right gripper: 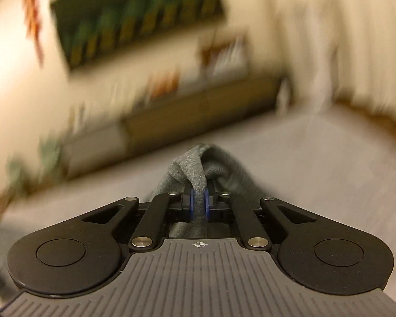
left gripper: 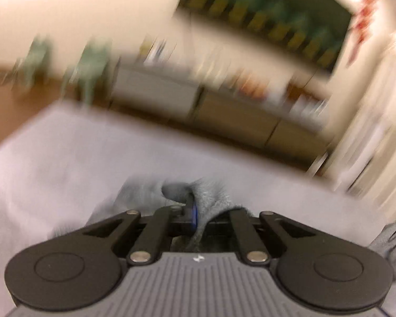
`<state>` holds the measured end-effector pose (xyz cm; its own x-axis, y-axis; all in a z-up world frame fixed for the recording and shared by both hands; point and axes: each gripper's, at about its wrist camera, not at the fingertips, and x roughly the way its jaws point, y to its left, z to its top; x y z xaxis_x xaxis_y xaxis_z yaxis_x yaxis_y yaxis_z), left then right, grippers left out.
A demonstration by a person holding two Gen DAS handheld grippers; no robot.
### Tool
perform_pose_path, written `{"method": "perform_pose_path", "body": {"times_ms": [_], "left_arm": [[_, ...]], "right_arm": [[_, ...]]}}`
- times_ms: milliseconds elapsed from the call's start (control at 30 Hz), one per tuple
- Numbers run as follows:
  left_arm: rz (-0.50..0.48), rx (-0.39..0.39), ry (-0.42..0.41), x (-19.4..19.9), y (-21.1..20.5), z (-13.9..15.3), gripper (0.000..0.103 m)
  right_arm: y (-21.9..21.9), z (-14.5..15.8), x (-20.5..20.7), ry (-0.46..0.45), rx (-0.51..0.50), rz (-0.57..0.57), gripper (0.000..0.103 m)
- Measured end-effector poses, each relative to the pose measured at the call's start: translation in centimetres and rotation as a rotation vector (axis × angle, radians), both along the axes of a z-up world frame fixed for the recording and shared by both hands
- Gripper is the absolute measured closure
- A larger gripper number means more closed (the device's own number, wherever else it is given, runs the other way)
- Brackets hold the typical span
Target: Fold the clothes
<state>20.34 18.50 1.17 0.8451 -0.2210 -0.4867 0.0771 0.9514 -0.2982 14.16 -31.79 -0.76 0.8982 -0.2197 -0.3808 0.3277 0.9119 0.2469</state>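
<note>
Both grippers, left and right, are clamped on bunched grey knit. Looks soft, light and floppy, so I'd grab edges, not wads.

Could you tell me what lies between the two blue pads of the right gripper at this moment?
A bunched fold of the grey garment sits pinched between the right gripper pads, rising above them; the right wrist view shows it.

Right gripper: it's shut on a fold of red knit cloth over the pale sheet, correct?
Not quite: the cloth is grey, not red. The right wrist view shows the right gripper shut on a fold of it, above the pale sheet.
</note>
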Motion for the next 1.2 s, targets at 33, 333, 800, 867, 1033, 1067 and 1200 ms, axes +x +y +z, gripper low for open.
{"method": "perform_pose_path", "body": {"times_ms": [33,333,800,867,1033,1067,1200], "left_arm": [[-0.039,-0.006,0.000,-0.1,-0.2,0.2,0.097],[-0.153,0.046,0.230,-2.1,-0.4,-3.1,0.053],[-0.011,0.201,0.292,7.1,1.8,-4.8,0.021],[-0.056,0.198,0.309,7.6,1.0,-6.0,0.070],[-0.050,0.002,0.015,4.6,4.2,-0.2,0.089],[-0.027,-0.079,-0.069,3.3,6.1,1.7,0.089],[0.153,-0.127,-0.194,-0.5,11.3,4.3,0.089]], "right_arm": [[-1.0,1.0,-0.5,-0.017,-0.030,-0.044,0.098],[-8.5,-4.1,-1.1,0.194,0.259,-0.257,0.065],[0.0,-3.3,2.1,0.240,0.037,0.136,0.016],[-2.7,-4.3,2.1,0.300,0.009,0.041,0.015],[-8.7,-6.5,3.1,0.399,0.098,-0.084,0.022],[-9.4,-6.8,3.5,0.402,0.142,-0.075,0.032],[-9.9,-7.4,4.2,0.390,0.212,-0.040,0.088]]}}
